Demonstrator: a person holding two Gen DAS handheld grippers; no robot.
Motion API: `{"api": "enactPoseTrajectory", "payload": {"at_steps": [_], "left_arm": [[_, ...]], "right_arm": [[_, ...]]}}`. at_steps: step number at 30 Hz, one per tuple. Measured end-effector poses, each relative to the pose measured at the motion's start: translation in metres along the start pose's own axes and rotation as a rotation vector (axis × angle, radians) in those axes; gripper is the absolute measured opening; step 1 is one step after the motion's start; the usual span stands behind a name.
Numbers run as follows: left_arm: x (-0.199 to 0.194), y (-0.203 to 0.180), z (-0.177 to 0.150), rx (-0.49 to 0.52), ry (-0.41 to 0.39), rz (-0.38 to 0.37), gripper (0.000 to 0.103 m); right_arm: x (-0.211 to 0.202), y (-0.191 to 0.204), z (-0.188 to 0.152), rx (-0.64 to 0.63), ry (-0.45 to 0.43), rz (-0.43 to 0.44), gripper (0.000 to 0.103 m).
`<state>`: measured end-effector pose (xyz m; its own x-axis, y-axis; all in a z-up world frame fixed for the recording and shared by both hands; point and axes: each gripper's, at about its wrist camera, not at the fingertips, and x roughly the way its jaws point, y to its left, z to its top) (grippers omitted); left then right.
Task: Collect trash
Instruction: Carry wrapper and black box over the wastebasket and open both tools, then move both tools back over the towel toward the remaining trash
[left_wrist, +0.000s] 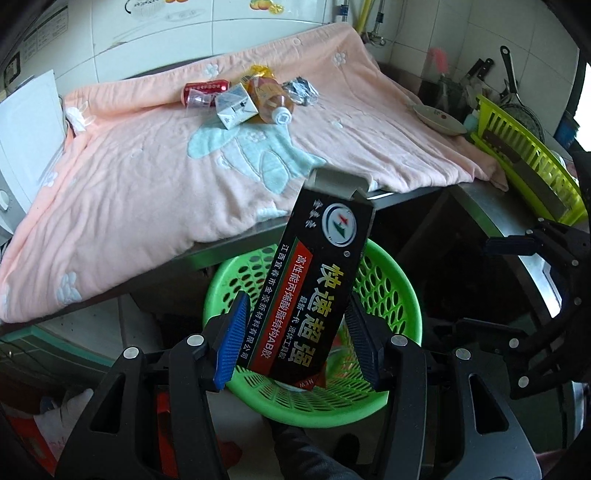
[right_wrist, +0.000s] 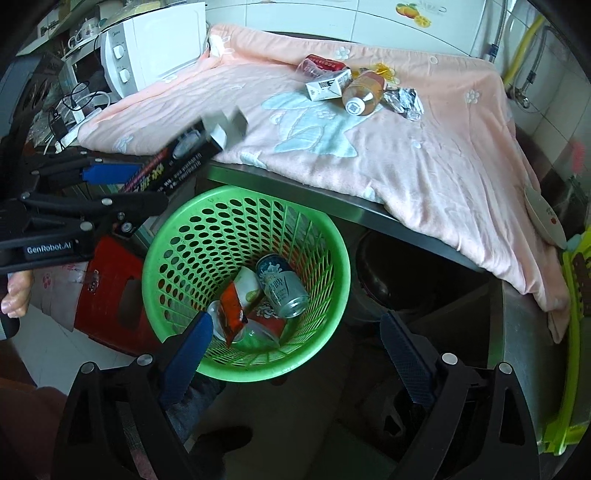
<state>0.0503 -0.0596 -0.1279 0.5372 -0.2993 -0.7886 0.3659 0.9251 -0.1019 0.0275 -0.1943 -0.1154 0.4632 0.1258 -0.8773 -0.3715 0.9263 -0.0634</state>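
Black glue carton (left_wrist: 320, 291) with Chinese lettering sits clamped between the jaws of the left gripper (left_wrist: 295, 343), held above the green mesh basket (right_wrist: 334, 254) beside the steel counter. Inside the basket lie a drink can (right_wrist: 282, 286) and wrappers. The right gripper (right_wrist: 295, 350) hovers over it, jaws apart and holding nothing. More trash sits on the pink towel (left_wrist: 147, 177).

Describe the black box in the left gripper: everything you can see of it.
The black box is a long, slim carton, apparently cardboard, printed with large yellow Chinese characters, a red band of white text and a round logo near its top. Its grey top flaps stand open. It tilts with the open end toward the pink cloth, above the green basket. The left gripper appears to pinch its lower half, blue pad on one side, black on the other. Nothing else touches it.
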Motion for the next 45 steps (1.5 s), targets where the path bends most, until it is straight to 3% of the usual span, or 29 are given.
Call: {"api": "enactPoseTrajectory", "payload": {"at_steps": [11, 21, 33, 45], "left_arm": [[0.001, 0.004, 0.005, -0.007, 0.006, -0.005, 0.065], [0.0, 0.031, 0.019, -0.061, -0.006, 0.029, 0.072], [0.012, 0.065, 0.04, -0.107, -0.006, 0.05, 0.077], [0.034, 0.111, 0.066, -0.154, 0.004, 0.053, 0.078]], "right_arm": [[0.002, -0.005, 0.008, 0.016, -0.001, 0.003, 0.089], [0.01, -0.015, 0.047, 0.006, -0.02, 0.016, 0.089], [0.034, -0.04, 0.117, 0.022, -0.005, 0.025, 0.089], [0.073, -0.113, 0.214, 0.136, -0.005, -0.003, 0.089]]}}
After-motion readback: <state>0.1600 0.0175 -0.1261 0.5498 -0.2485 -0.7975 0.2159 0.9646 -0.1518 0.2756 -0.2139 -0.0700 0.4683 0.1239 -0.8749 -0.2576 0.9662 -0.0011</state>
